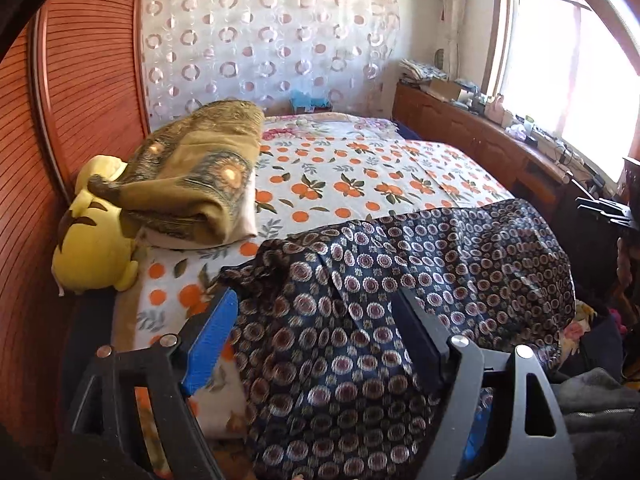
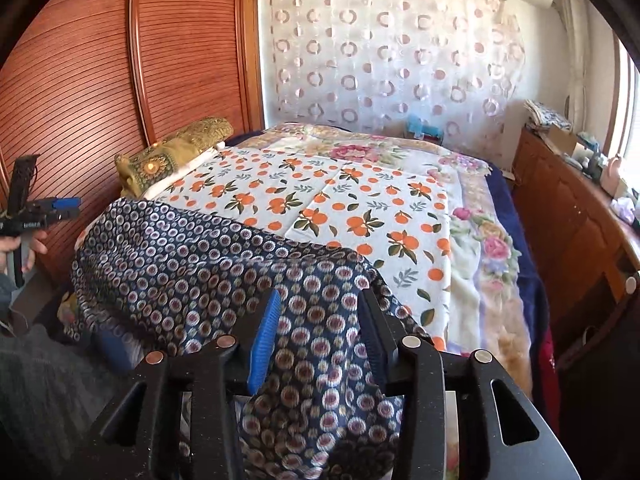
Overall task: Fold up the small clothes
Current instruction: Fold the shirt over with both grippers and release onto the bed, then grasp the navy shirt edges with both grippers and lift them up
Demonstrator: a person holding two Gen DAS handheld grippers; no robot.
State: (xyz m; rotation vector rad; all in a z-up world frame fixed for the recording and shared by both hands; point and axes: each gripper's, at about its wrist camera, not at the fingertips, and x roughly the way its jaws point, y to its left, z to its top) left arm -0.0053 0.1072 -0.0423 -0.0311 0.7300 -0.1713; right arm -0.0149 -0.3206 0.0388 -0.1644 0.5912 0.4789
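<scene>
A dark blue garment (image 1: 400,280) with small round medallions lies rumpled across the near edge of the bed (image 1: 360,168). The left gripper (image 1: 316,320) jaws stand wide over it; the right gripper (image 2: 320,312) jaws, half open, seem to straddle a fold.

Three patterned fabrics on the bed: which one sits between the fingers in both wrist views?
The navy garment with round medallion print, at the bed's near edge. The orange-fruit sheet lies flat beyond it; the olive folded blanket sits by the wardrobe.

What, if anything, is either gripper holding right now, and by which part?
Nothing is gripped. The left gripper and right gripper stand open over the patterned dark garment; cloth lies between their fingers, unpinched.
</scene>
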